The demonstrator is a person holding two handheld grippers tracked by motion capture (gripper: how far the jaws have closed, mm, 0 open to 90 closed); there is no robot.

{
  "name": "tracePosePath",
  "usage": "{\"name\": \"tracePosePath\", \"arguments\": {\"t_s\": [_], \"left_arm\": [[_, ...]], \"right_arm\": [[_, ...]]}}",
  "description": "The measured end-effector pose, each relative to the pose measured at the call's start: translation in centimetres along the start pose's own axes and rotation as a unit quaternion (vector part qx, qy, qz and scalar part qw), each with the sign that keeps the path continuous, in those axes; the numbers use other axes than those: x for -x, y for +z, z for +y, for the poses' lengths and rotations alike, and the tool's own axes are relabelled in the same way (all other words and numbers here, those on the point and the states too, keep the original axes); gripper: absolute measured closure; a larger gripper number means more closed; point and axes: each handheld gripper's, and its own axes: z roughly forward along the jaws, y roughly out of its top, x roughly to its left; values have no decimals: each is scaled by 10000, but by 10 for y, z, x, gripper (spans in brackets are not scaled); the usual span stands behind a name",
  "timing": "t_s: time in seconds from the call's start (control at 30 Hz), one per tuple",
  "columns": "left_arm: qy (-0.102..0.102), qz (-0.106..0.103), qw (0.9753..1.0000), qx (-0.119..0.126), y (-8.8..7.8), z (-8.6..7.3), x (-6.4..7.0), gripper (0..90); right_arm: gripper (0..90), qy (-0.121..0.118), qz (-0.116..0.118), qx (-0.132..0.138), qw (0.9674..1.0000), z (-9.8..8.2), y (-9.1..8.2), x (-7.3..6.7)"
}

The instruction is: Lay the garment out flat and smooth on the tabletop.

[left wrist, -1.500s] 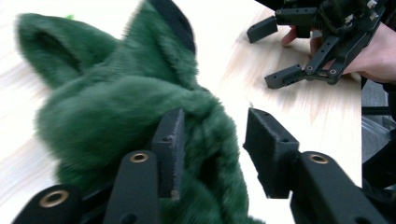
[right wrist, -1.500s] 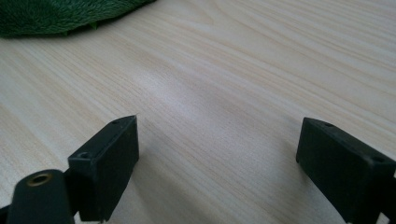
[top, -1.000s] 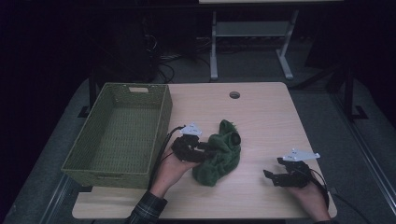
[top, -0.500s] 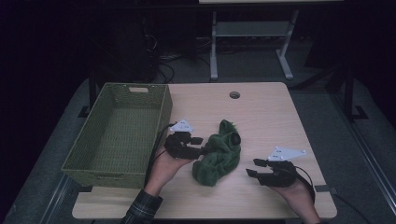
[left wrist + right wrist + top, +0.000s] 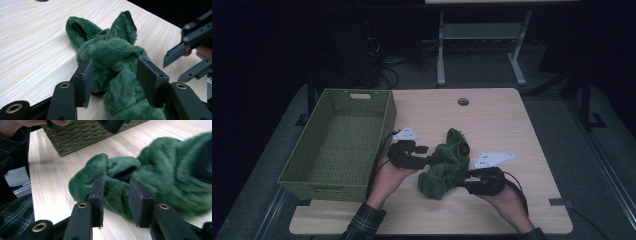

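Looking down from the high view, I see the pale wooden table (image 5: 492, 120) with the woven green basket (image 5: 337, 145) standing at its left edge. Just right of the basket, near the table's front middle, lies the crumpled green plush cloth (image 5: 446, 165), flat on the wood.

My left hand (image 5: 384, 177) comes in from below, palm cupped under the left gripper (image 5: 424, 155), which points level to the right into the cloth. From the left gripper view, its pads press a bunched fold of the plush from both sides.

My right hand (image 5: 504, 197) lies low at the cloth's right side, its right gripper (image 5: 464, 182) pointing left at the fabric's lower edge. Its jaws have just been closing; in the right gripper view, cloth sits between the pads, but I cannot tell whether they already press on it.
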Motion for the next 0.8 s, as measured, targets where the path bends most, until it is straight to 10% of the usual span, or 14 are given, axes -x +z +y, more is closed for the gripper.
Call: {"name": "tracePosePath", "arguments": {"t_s": [0.57,0.8], "left_arm": [[34,15,10000,38,0,0,0,465],[12,28,10000,39,-1,-1,-1,465]], "right_arm": [[679,-163,313,-218,9991,25,47,-9],[840,-191,297,-346,9988,21,52,-10]]}}
